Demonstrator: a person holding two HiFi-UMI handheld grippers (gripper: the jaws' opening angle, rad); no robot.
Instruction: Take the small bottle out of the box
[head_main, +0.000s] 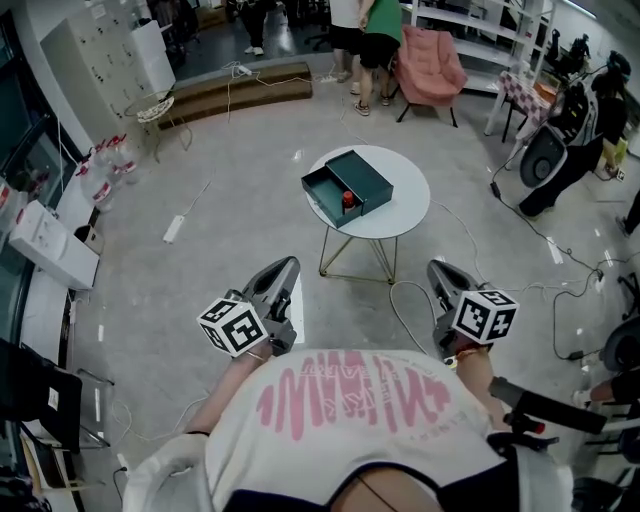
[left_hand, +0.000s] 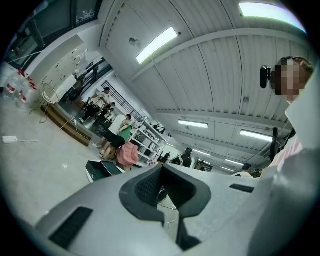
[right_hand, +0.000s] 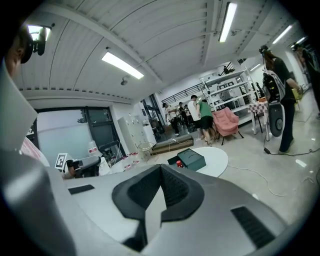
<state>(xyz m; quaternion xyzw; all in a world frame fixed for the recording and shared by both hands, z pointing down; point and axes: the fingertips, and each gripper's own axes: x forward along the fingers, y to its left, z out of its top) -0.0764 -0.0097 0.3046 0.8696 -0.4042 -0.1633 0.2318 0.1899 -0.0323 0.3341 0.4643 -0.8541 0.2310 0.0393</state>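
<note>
Though angular, box (head_main: 360, 176) on round table (head_main: 405, 208)

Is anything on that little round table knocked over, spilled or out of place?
Nothing looks spilled or damaged. The only oddity: the green box on the round table has its drawer pulled out, with a small red bottle sitting inside.

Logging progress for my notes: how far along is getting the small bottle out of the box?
Done: the drawer of the box stands open on the round table. In hand: nothing; left gripper and right gripper are shut, empty, short of the table. Left: reach the small bottle in the drawer, grip it, lift it out.
</note>
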